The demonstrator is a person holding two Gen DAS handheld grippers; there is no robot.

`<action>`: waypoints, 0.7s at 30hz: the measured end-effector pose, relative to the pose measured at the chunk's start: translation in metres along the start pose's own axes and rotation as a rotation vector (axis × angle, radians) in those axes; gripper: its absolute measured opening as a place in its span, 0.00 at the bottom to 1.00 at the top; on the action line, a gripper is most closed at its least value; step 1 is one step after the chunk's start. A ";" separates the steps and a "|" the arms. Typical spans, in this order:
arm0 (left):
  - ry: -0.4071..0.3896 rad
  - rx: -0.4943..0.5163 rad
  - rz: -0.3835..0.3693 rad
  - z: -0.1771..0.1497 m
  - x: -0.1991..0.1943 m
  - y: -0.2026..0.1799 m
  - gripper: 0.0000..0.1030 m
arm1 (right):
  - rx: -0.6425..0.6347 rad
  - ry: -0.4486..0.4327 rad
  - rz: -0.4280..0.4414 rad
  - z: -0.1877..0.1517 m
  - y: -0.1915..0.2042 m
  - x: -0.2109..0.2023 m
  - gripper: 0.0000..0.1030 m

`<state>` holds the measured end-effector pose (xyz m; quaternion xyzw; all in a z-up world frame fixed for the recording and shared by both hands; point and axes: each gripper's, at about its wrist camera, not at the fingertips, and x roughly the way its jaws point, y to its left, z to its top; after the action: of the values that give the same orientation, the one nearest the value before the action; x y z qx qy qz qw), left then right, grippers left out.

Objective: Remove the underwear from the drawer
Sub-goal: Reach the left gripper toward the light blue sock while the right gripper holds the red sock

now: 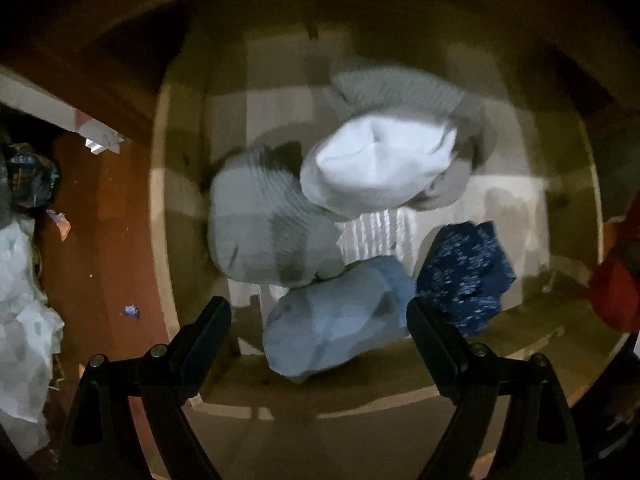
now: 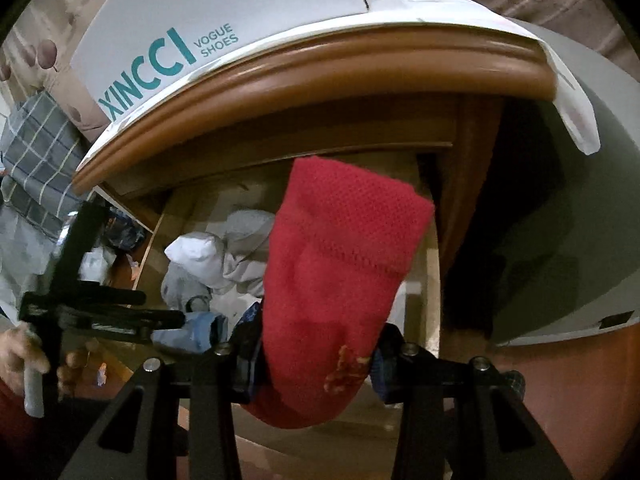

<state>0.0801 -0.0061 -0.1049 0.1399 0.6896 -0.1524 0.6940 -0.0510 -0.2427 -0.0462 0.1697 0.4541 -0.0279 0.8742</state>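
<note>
Red knit cloth (image 2: 336, 280) is clenched in the right tongs (image 2: 316, 364), raised before the drawer (image 2: 432, 276); its lower end is hidden behind them. Left tongs (image 1: 320, 312) are spread wide above the blue bundle (image 1: 332, 328), untouched. Everything is blurred there.

I'm seeing dim, motion-smeared left view, drawer (image 1: 568, 208) interior patchily lit, corners vignetting black; right view brighter, shoe box (image 2: 224, 12) sharp, fisheye edges bending.
</note>
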 end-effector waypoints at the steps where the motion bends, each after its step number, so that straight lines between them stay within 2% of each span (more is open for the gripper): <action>1: 0.028 -0.001 -0.006 0.001 0.005 0.000 0.85 | -0.008 0.001 0.002 0.001 0.002 0.000 0.40; 7: 0.098 -0.037 -0.037 0.011 0.017 0.003 0.86 | 0.001 -0.002 0.051 0.003 0.003 -0.010 0.40; 11: 0.200 -0.061 -0.082 0.018 0.031 0.001 0.86 | 0.008 -0.002 0.059 0.002 0.004 -0.011 0.40; 19: 0.292 -0.079 -0.034 0.023 0.051 -0.001 0.88 | 0.019 0.009 0.070 0.002 0.006 -0.010 0.40; 21: 0.318 -0.078 -0.005 0.023 0.058 -0.003 0.85 | 0.015 0.014 0.073 0.002 0.008 -0.010 0.40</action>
<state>0.1004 -0.0190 -0.1624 0.1336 0.7965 -0.1033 0.5806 -0.0531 -0.2372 -0.0352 0.1930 0.4536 0.0019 0.8701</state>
